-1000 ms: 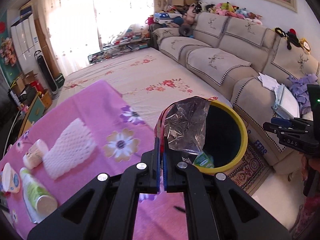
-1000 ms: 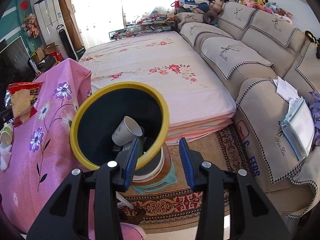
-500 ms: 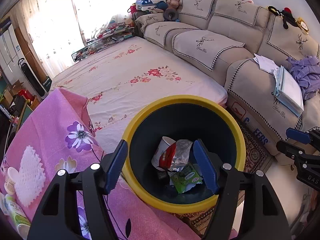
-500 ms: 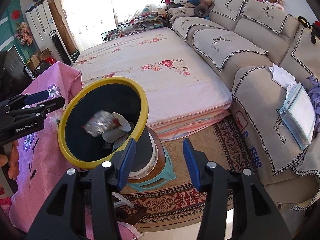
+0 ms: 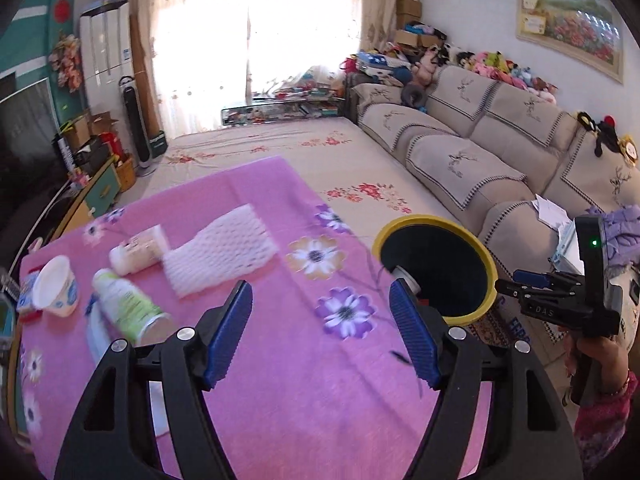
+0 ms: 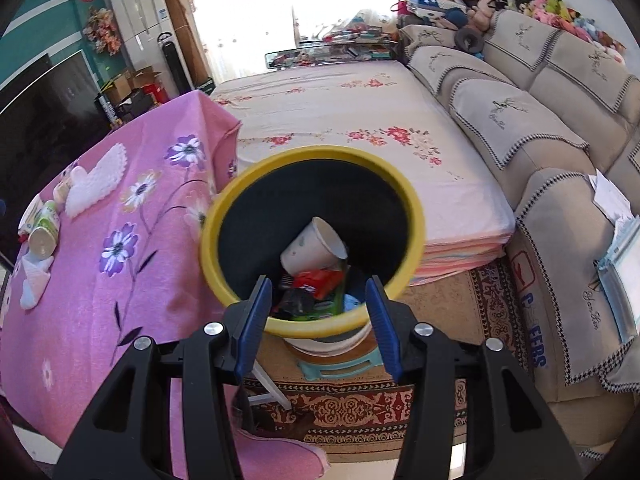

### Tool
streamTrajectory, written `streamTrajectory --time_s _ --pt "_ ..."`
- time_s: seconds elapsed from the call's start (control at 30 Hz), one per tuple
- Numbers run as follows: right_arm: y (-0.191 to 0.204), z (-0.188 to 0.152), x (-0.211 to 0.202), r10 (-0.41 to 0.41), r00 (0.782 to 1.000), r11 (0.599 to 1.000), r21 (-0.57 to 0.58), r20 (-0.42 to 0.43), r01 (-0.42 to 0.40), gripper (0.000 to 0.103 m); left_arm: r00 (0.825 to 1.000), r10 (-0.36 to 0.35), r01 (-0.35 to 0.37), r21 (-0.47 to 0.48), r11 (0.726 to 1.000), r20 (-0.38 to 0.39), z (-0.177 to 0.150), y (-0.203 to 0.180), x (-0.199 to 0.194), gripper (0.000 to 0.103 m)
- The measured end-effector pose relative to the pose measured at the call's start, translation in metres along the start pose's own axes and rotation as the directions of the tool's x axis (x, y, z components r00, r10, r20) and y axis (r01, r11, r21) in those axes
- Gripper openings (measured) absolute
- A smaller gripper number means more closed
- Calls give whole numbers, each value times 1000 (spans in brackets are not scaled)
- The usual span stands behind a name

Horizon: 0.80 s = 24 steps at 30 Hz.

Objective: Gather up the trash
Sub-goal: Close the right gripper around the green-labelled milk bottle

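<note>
A yellow-rimmed black trash bin (image 6: 414,216) stands beside the pink table; inside lie a paper cup (image 6: 312,246), a red wrapper (image 6: 316,280) and green packaging. The bin also shows in the left wrist view (image 5: 488,264). My left gripper (image 5: 322,316) is open and empty above the pink flowered tablecloth (image 5: 304,384). On the table lie a white foam net (image 5: 220,248), a green-white bottle (image 5: 124,304), a small beige bottle (image 5: 136,250) and a yogurt cup (image 5: 56,290). My right gripper (image 6: 318,312) is open and empty just above the bin's near rim; it also shows in the left wrist view (image 5: 540,296).
A beige sofa (image 5: 480,148) with papers (image 6: 612,200) runs along the right. A low bed with a floral sheet (image 6: 340,120) lies behind the bin. The bin rests on a stool (image 6: 340,364) over a patterned rug (image 6: 460,380). A TV (image 6: 36,120) stands at the left.
My left gripper opened over the bin and dropped the foil wrapper in, then swung left over the table. My right gripper moved closer above the bin.
</note>
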State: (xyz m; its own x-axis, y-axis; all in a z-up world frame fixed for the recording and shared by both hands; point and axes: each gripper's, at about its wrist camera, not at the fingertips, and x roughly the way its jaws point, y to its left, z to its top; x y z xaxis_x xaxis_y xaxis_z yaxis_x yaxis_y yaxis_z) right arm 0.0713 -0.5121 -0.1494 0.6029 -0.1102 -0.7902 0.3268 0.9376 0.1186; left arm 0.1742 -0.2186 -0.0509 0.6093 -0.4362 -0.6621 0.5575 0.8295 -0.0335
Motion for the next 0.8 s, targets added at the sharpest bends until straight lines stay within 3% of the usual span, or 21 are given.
streamTrajectory --time_s 0.1,0.2,0.33,0.5,0.57,0.67,0.8 --pt "45 8 4 61 998 995 -79 0 -61 47 996 92 -91 -80 993 12 -27 54 -35 71" --pt "98 14 9 149 989 975 -166 -18 -150 47 980 199 -195 -153 969 14 -56 103 -64 72" --pt "177 22 13 280 958 909 -304 -64 -286 47 953 301 -296 -223 929 -10 -94 152 -90 74" --pt "265 29 18 409 904 793 -439 -129 -421 48 945 326 -322 -295 900 -38 -124 186 -104 74" --pt "293 34 24 432 889 765 -462 -149 -449 54 944 326 -324 -302 897 -43 -130 192 -105 74" --pt "329 41 33 444 879 731 -498 -172 -467 54 945 324 -321 -309 895 -44 -135 198 -107 74" --pt "361 47 49 423 882 711 -528 -209 -466 56 948 316 -313 -322 894 -43 -134 198 -105 75"
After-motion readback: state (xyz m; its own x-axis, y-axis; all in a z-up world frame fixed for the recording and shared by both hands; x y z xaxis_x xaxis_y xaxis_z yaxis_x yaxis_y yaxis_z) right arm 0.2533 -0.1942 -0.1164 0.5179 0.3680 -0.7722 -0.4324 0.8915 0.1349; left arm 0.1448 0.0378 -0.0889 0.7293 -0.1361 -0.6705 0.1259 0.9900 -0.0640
